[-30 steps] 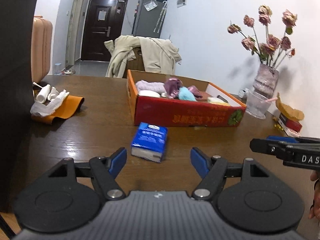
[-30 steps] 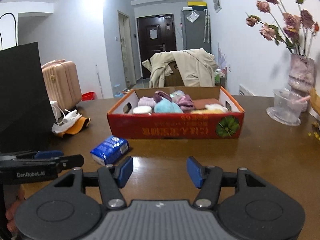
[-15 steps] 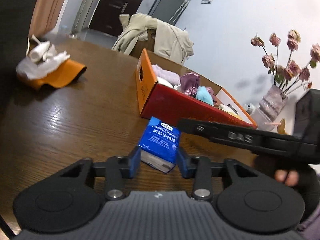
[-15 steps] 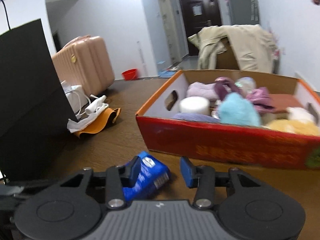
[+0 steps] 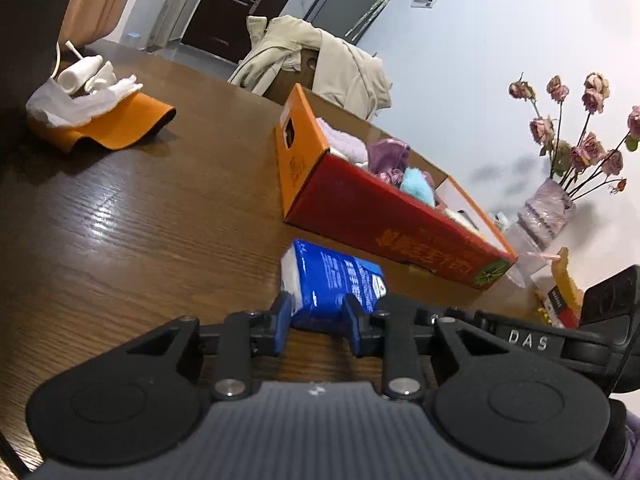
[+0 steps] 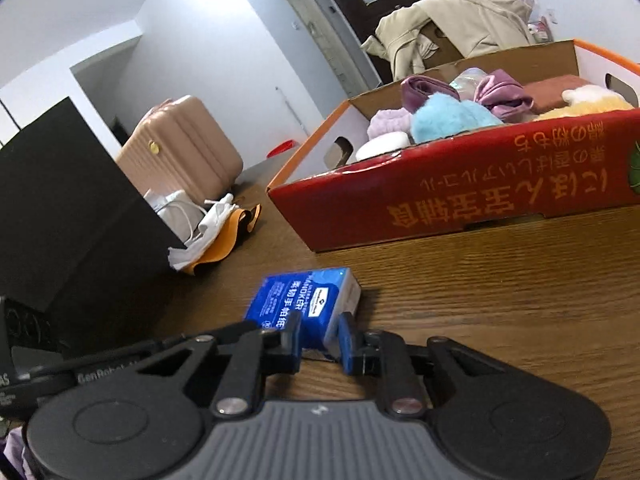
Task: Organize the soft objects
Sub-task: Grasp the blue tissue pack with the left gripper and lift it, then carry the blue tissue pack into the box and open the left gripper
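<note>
on the dark wooden counter (image 5: 120, 216), just in front of the red cardboard box (image 5: 384, 216), lies a blue tissue pack (image 5: 336, 280), and both claws have come to it at once. the left claw (image 5: 318, 320) has its blue pads on either side of the pack's near end, and the right claw (image 6: 320, 338) pinches the corner nearest its own camera. both sets of jaws have just been closing, with the pack between them in each view; the pads look pressed against the wrapper, so i read both claws as clamped on the pack, though it still rests on the wood and is not lifted

as for progress, the box already holds a good heap of soft things: a pale pink towel (image 6: 390, 122), a light blue fluffy item (image 6: 448, 118), purple satin pieces (image 6: 502, 94), a yellow plush shape (image 6: 592, 102) and a white round pad (image 6: 382, 146). the tissue pack is the only soft item of that kind lying loose near the box, so the sorting looks close to finished. what remains, by my judgement, is to raise the pack over the red front wall and set it among the others

off to the side sit an orange cap (image 5: 120, 128) with white odds and ends on it and a black paper bag (image 6: 60, 208); whether those belong to the job i cannot tell
</note>
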